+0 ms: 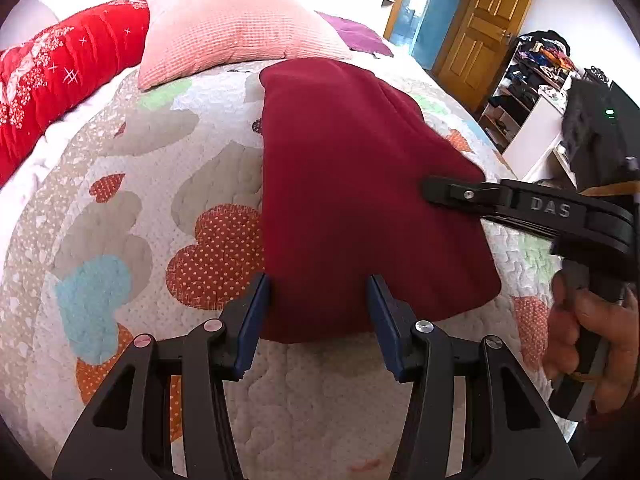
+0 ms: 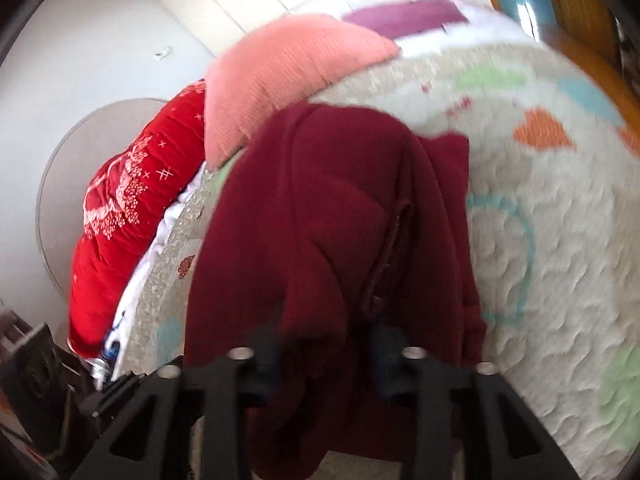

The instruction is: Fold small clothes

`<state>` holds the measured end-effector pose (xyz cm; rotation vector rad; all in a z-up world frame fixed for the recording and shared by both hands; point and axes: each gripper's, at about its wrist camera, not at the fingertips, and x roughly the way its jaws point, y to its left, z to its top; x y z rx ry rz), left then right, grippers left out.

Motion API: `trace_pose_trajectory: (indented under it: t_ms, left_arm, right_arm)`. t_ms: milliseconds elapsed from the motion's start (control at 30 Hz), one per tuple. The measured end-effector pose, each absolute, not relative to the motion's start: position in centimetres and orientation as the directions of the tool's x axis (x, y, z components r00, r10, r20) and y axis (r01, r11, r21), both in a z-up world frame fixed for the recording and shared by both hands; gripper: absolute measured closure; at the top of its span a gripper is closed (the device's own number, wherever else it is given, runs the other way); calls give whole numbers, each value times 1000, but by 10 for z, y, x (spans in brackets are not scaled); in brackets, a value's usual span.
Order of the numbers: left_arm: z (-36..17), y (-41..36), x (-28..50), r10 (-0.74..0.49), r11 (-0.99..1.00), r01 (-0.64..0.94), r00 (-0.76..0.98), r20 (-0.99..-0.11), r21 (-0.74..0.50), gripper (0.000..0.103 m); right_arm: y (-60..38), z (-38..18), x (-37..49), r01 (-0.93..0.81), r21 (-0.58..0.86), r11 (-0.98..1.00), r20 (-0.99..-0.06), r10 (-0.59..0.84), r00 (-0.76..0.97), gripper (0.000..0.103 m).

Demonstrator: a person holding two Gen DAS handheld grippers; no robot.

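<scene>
Looking at a soft, light maroon garment (image 1: 360,200) on the quilted bed (image 1: 120,184); my left gripper (image 1: 318,312) spread apart at its near edge, right gripper (image 2: 322,356) clamped on its right edge.

left gripper (image 1: 318,308) fingers apart | maroon garment (image 1: 360,200) flat on quilt (image 1: 120,200)

garment (image 1: 360,200): matt maroon fleece cloth
quilt (image 1: 120,200): stitched, puckered cotton
door (image 1: 488,20): glossy wood
pillow (image 1: 236,28): waffle-textured cloth
</scene>
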<state>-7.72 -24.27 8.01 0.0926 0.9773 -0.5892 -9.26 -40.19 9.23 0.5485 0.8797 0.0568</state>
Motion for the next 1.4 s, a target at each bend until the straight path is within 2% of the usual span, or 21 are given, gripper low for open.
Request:
trace_pose_trajectory:
  t_ms: [167, 300, 433, 500, 567, 767, 967, 1067, 1200, 1400]
  left_arm:
    - [88, -241, -79, -437, 836, 516, 425, -793, -184, 53]
    - [85, -244, -77, -427, 839, 515, 424, -799, -174, 53]
    - [83, -244, -75, -417, 841, 514, 423, -805, -166, 53]
    - [85, -243, -74, -415, 843, 512, 430, -802, -162, 53]
    - [88, -243, -70, -414, 845, 510, 436, -799, -160, 53]
    - [105, -257, -48, -468, 833, 512, 451, -760, -209, 53]
    - [99, -286, -31, -471, 818, 536, 415, -778, -209, 53]
    - [94, -293, -25, -439, 830, 534, 446, -780, -162, 46]
    - [84, -290, -15, -440, 840, 509, 436, -785, -189, 37]
    - [75, -288, -9, -461, 840, 488, 410, -787, -238, 33]
  right_arm:
    - [-397, 121, -107, 124, 373, 920, -717, 201, 668, 82]
    - [-402, 120, -115, 172, 255, 952, -763, 88, 641, 82]
    - [-414, 94, -114, 186, 328, 926, -774, 151, 614, 80]
    - [-420, 97, -118, 190, 359, 914, -763, 170, 624, 70]
    - [-427, 107, -123, 204, 367, 907, -753, 161, 638, 65]
    - [-438, 143, -124, 220, 347, 912, -666, 74, 742, 65]
    - [-434, 123, -79, 227, 303, 926, -714, 62, 697, 65]
    - [-431, 114, -64, 229, 242, 943, -735, 25, 677, 66]
    - [-428, 106, -43, 230, 150, 961, -767, -34, 641, 71]
    - [-429, 94, -29, 238, 77, 968, -797, -84, 599, 71]
